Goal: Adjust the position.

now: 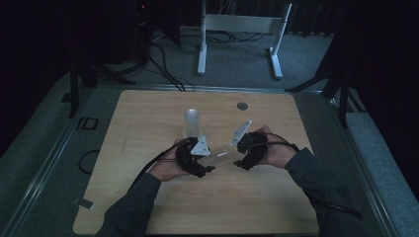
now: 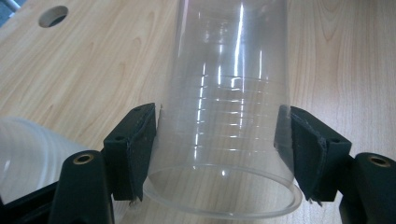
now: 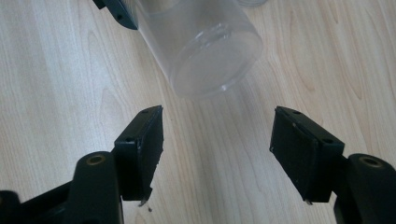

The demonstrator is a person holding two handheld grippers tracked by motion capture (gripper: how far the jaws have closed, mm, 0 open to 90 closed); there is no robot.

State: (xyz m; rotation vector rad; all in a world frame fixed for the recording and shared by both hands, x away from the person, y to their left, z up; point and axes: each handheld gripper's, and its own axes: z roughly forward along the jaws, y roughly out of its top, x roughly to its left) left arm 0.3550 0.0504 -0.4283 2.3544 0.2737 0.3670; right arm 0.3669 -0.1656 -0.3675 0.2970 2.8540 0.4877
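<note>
The left tool (image 2: 219, 144) pinches a clear plastic cup (image 2: 229, 107) near its rim, holding it on its side above the tabletop (image 2: 93, 65). The right tool (image 3: 217, 140) stands spread, just short of the cup's base. A second cup (image 1: 192, 123) stands upright behind.

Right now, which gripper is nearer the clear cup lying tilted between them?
Left. The left gripper has its jaws on both sides of the clear cup near its rim. The right gripper is open, just short of the cup's base.
</note>
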